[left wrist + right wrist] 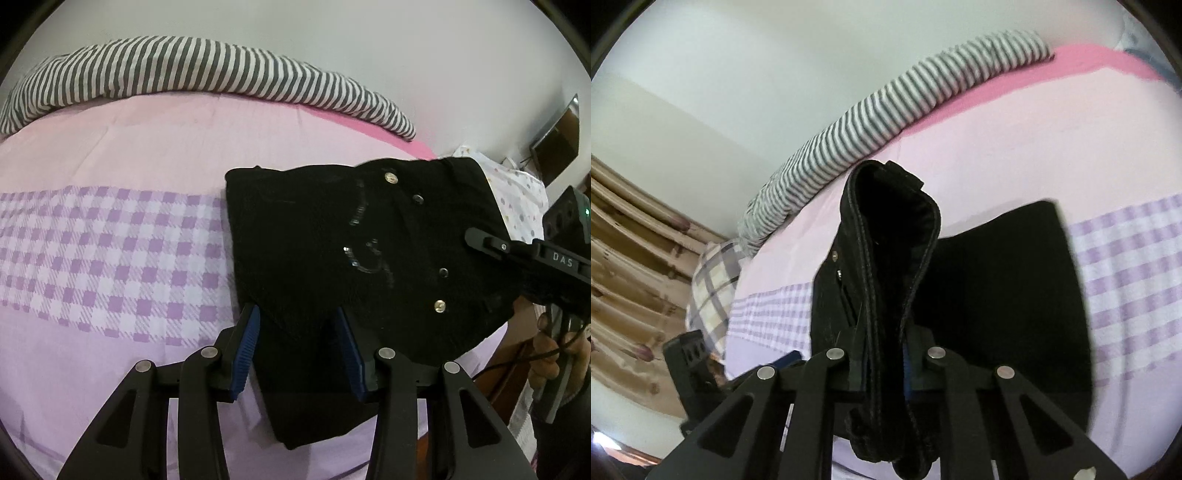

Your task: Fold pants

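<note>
In the left wrist view, a striped bolster [207, 74] lies along the far edge of the bed [110, 155], whose cover is pink at the back, with a band of purple check in the middle and plain lilac nearer. The left gripper [299, 350] stands partly open, its blue pads [245, 354] on either side of a narrow black fold of cloth; whether the pads press on that cloth cannot be told. To the right of the check band lie the pants [332, 240]: black, thick, folded into a broad block on the bed, with metal studs and a faint stitched or sequinned pattern showing on the upper face. The right part of the pants is lifted off the bed towards the right gripper [476, 236], which reaches in from the right edge with a hand [550, 354] on its handle.

In the right wrist view, a curtain [635, 258] and a checked pillow [713, 284] are at left. The right gripper [886, 362] is closed narrowly on the waistband [890, 236], which rises from between its fingers as a doubled loop with visible seams. The rest of the pants lies flat on the bed behind and to the right.
</note>
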Demonstrator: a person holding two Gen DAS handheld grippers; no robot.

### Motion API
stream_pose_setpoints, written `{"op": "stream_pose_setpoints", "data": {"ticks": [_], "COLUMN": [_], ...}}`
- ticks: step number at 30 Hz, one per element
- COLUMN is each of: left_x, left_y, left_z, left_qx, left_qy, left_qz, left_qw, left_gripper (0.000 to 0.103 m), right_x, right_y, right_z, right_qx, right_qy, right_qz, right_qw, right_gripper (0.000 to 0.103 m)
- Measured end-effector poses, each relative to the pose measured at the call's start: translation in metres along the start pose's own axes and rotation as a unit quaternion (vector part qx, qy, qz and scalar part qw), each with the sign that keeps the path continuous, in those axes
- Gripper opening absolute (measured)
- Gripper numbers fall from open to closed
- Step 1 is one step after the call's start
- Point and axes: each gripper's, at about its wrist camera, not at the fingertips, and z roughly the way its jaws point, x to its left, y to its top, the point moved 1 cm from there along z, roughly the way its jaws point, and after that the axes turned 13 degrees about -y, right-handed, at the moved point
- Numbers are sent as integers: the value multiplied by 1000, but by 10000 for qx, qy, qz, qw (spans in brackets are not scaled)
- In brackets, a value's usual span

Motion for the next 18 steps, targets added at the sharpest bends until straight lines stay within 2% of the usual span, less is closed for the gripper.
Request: {"op": "stream_pose_setpoints", "data": {"ticks": [4,11,14,16,18], "left_x": [-12,-35,-42,-45,-47], "left_y": [5,5,5,5,4], "left_z": [3,18,21,22,25], "left_qx": [4,144,209,201,253], "left_qy": [-80,-78,-75,-86,-113], "left_qz": [132,437,537,632,673], "left_qw": [9999,9989,9983,9978,9973], "left_gripper": [44,44,44,45,45], "right_x": [-26,-72,-81,-80,-85], "right_y": [2,-6,-5,-2,-2], "right_z": [-10,6,3,-5,-4], "right_qx": [-130,97,28,-146,-116], "right_qy": [-278,-732,-535,-610,-717], "right_qz": [240,538,756,646,597], "right_qw": [9992,9958,9957,9959,9956], "right_gripper": [12,12,11,11,11]}}
